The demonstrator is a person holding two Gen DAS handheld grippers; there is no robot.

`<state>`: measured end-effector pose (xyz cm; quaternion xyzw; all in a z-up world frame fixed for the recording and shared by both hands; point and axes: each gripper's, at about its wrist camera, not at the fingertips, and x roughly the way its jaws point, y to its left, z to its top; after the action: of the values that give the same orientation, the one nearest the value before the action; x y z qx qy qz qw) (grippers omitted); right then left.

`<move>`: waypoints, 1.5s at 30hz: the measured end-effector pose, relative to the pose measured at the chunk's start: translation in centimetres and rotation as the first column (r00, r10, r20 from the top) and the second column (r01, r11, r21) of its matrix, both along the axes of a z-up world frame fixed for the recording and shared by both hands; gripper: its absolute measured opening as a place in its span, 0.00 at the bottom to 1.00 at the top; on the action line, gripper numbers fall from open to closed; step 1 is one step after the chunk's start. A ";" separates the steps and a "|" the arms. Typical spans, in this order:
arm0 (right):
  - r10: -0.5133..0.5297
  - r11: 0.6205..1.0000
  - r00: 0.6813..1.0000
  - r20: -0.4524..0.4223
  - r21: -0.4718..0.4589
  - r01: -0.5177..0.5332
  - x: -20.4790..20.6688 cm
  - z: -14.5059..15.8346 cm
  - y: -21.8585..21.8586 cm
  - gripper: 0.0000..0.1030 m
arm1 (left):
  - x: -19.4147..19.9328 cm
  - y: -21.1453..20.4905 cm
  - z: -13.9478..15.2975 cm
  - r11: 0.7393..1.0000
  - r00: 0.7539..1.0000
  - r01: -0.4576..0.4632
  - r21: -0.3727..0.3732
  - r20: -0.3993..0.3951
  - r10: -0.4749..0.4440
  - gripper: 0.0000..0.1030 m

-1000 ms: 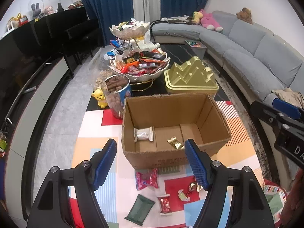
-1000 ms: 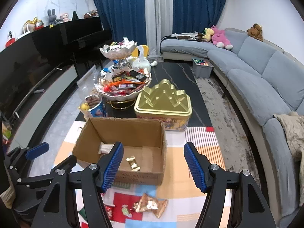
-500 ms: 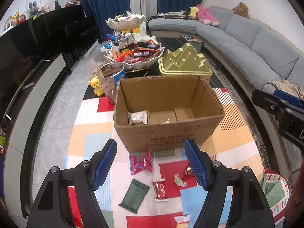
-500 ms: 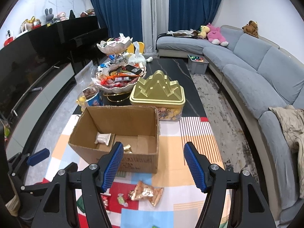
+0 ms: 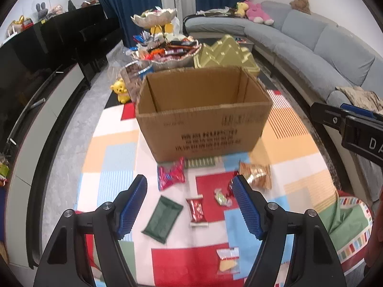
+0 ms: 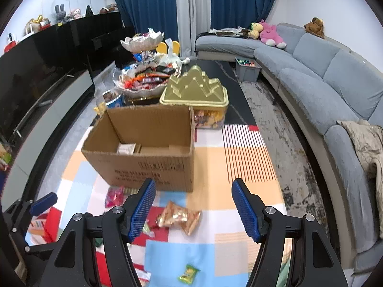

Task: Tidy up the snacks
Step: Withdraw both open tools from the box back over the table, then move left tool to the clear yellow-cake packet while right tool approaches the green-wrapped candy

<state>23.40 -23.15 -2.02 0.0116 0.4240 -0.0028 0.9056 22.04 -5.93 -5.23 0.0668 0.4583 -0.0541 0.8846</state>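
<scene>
Both grippers hang above a patchwork cloth (image 5: 115, 153) of red, blue, orange and white blocks that covers the surface, and both have their fingers spread wide with nothing between them. The left gripper (image 5: 189, 205) looks down on most of the loose snacks; the right gripper (image 6: 193, 205) sits to its right, a little farther from them.

An open cardboard box (image 5: 203, 117) stands upright on the cloth beyond the fingers. From the right wrist view a pale wrapped snack (image 6: 126, 148) lies on its floor near the left wall.

On the cloth in front of the box, starting just beside its near wall, lie a pink-red packet (image 5: 171, 173), a dark green packet (image 5: 162, 216), a small red packet (image 5: 196, 210), a small green-and-white candy (image 5: 221, 197) and a crinkled orange-gold bag (image 5: 256, 174), which is the farthest right. Nearest the camera lies a clear packet with a yellow piece inside (image 5: 228, 260). The right wrist view also shows a small yellow-green packet (image 6: 188, 273) on a blue block, well apart from the rest.

Behind the box stand a gold tin with a mountain-shaped lid (image 6: 195, 88), a tiered dish heaped with sweets (image 6: 143, 81) and a small yellow bear figure (image 5: 121, 91). A grey sofa (image 6: 323, 76) curves along the right.
</scene>
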 end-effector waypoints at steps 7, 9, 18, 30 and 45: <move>0.011 1.000 0.999 -0.033 -0.008 -0.011 -2.0 -1.9 0.1 0.65 | -1.9 -0.3 -1.7 1.000 1.000 0.010 0.008 -0.023 -0.010 0.71; 0.012 1.000 0.999 -0.042 -0.007 -0.012 -2.4 -2.3 0.1 0.65 | -2.5 -0.3 -2.2 1.000 0.999 0.012 0.007 -0.030 -0.012 0.71; 0.024 1.000 0.995 -0.095 -0.007 -0.024 -4.9 -4.9 0.4 0.65 | -4.8 -0.4 -4.4 1.000 0.998 0.026 0.009 -0.055 -0.026 0.71; 0.029 1.000 0.987 -0.161 -0.007 -0.030 -7.7 -8.2 0.3 0.65 | -7.2 -0.9 -6.9 0.998 0.993 0.066 0.014 -0.094 -0.064 0.71; 0.036 0.999 0.974 -0.224 -0.004 -0.038 -9.0 -11.4 0.5 0.65 | -8.0 -1.1 -10.2 0.997 0.980 0.078 -0.019 -0.182 -0.080 0.71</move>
<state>14.44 -22.68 -13.42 -0.0004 0.5233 0.0109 0.8521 14.05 -7.06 -15.38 0.0744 0.5342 -0.0976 0.8364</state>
